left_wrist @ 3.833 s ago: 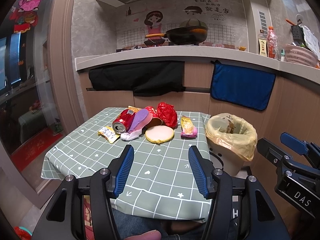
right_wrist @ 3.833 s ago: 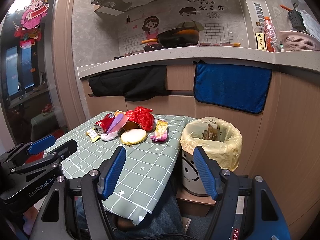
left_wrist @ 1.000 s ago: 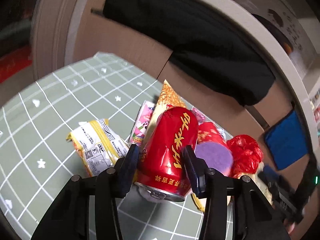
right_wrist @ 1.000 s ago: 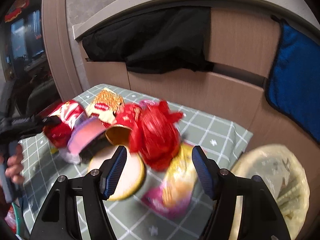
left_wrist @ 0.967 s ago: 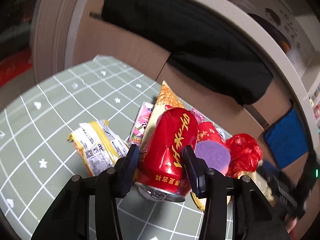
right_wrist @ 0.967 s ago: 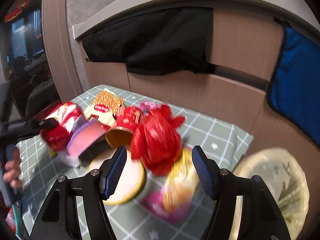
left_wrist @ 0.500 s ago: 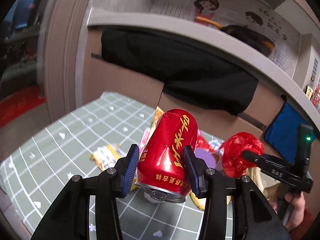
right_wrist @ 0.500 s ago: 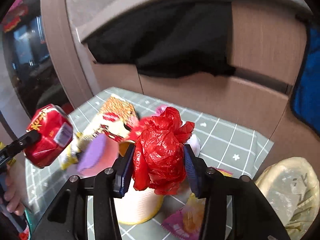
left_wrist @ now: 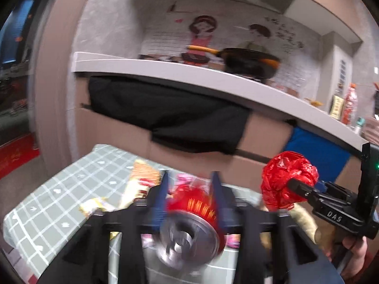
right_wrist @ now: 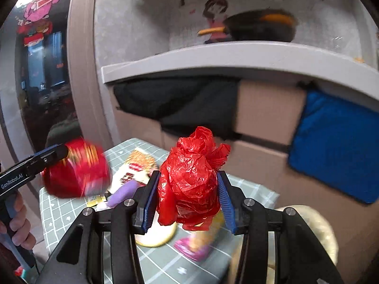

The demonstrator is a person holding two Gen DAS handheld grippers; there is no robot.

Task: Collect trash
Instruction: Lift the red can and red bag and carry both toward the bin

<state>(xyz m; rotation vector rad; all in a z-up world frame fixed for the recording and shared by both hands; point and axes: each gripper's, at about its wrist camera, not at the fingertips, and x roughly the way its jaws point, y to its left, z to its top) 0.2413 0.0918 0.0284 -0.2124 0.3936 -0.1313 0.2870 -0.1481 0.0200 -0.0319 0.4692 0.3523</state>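
Both grippers up off the table, each with a piece of trash

Nearest in the left wrist view, the left gripper (left_wrist: 189,196) has the red can (left_wrist: 191,227) between its blue pads, silver end toward the camera and heavily blurred; its jaws are closing on the can. A second ago the can lay among the wrappers on the table, upright in view with its side label showing; now it is lifted clear and tipped end-on.

In the right wrist view the right gripper (right_wrist: 187,198) is clamped on the crumpled red plastic bag (right_wrist: 191,184), pads pressed into both sides. A second ago its jaws stood wide around the bag on the table; now the bag hangs above the checked tablecloth (right_wrist: 61,210).

Below and beyond, the round yellow lid (right_wrist: 156,236), a pink wrapper (right_wrist: 191,248), a purple piece (right_wrist: 123,194) and an orange snack packet (right_wrist: 139,163) remain on the cloth. The yellow-lined bin (right_wrist: 317,227) shows at the lower right. Farthest back, a black cloth (right_wrist: 180,99) and blue towel (right_wrist: 331,146) hang under the counter, with a black pan (right_wrist: 260,28) on top
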